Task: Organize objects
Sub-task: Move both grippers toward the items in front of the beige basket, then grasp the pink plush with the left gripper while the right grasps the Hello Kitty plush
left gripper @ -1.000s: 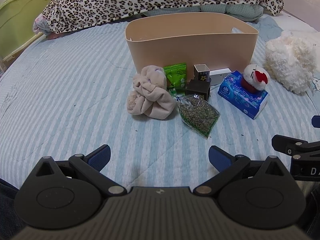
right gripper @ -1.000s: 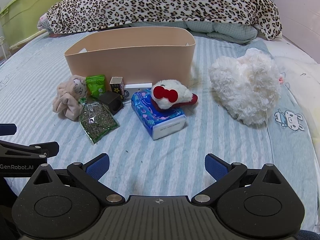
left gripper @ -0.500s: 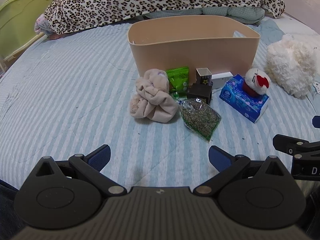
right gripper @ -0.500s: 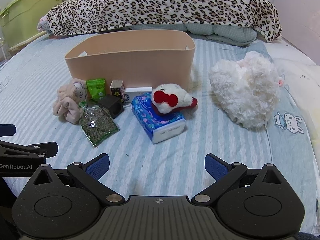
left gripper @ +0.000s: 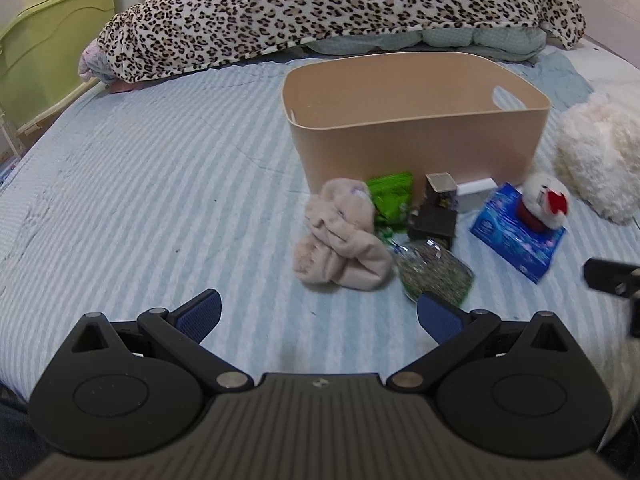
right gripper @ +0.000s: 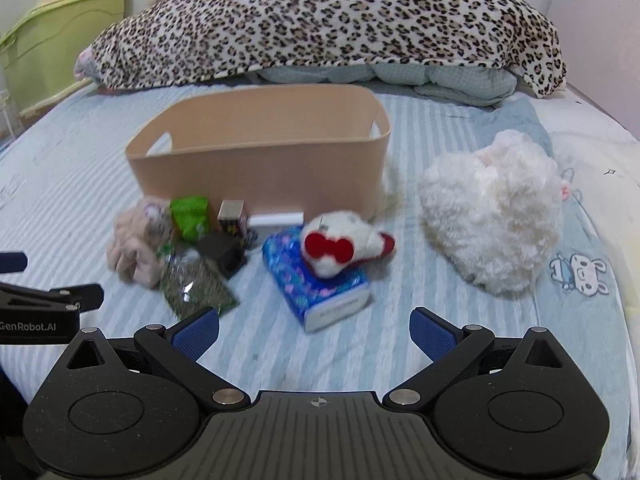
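Note:
A beige bin (left gripper: 416, 148) (right gripper: 260, 168) stands on the striped bed. In front of it lie a beige plush (left gripper: 340, 240) (right gripper: 134, 244), a green packet (left gripper: 390, 196) (right gripper: 190, 216), a small dark box (left gripper: 434, 220) (right gripper: 224, 250), a bag of dried herbs (left gripper: 434, 276) (right gripper: 194, 288), a blue tissue pack (left gripper: 516, 236) (right gripper: 316, 284) and a white toy with a red bow (left gripper: 544, 204) (right gripper: 340, 244). My left gripper (left gripper: 318, 312) and right gripper (right gripper: 314, 328) are both open and empty, held short of the pile.
A fluffy white plush (right gripper: 496, 212) (left gripper: 600, 160) lies right of the bin. A leopard-print blanket (left gripper: 340, 8) (right gripper: 320, 24) is piled behind it. A green cabinet (left gripper: 44, 48) stands at far left. The left gripper's side shows in the right wrist view (right gripper: 44, 300).
Both grippers have risen and tilted down a little, so the bin's inside shows more. The left view has shifted left. Both stay open; no object has moved.

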The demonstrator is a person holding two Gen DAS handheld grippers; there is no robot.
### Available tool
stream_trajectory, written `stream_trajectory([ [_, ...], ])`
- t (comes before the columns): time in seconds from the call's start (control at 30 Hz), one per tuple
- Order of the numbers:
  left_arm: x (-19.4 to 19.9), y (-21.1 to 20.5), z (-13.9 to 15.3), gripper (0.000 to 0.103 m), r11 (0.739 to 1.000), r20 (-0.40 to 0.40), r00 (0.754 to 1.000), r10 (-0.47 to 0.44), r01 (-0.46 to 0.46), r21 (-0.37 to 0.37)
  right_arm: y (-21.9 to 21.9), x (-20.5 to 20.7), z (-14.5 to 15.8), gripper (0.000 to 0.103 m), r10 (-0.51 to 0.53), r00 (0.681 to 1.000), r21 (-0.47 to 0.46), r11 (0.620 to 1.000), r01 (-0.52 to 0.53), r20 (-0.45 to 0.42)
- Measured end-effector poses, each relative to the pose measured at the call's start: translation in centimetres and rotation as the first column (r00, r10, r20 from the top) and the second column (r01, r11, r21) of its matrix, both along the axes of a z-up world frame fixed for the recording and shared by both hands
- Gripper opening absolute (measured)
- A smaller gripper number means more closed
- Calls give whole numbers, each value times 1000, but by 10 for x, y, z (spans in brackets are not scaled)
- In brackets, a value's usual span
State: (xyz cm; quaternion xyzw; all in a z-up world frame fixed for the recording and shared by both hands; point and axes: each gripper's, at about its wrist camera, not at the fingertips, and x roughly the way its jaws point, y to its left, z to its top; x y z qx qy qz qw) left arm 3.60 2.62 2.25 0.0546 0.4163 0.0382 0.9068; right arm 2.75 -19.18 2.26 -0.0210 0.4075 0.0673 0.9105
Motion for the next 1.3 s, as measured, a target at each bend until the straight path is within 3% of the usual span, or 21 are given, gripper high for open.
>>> stream_trajectory([
  [0.43,63,22,14,103,999,27,998,-50,50,-13,-8,58,12,103,-43,999,-6,999,43,8],
  [0.77,107,37,-26,103,993,-70,994,-81,75,-88,0,104,-12,102,-18,999,1,1000,18,-39],
  [0.93,110,38,-44,103,984,-93,990,-108,93,-153,3,114,-37,95,-15,994,6,1000,15,-110],
  [1.07,112,39,-54,103,969,-117,982,-146,118,-217,4,116,-54,76,-21,990,-7,1000,20,-140],
  [1.13,112,40,-56,90,960,-108,980,-168,138,-244,2,117,-58,70,-31,990,-2,1000,31,-137],
  [1.2,113,41,-57,71,944,-111,975,-193,153,-293,1,115,-59,64,-26,992,13,1000,27,-125],
  [1.3,111,41,-55,54,930,-105,971,-214,169,-327,5,109,-60,60,-8,995,-2,1000,7,-95],
])
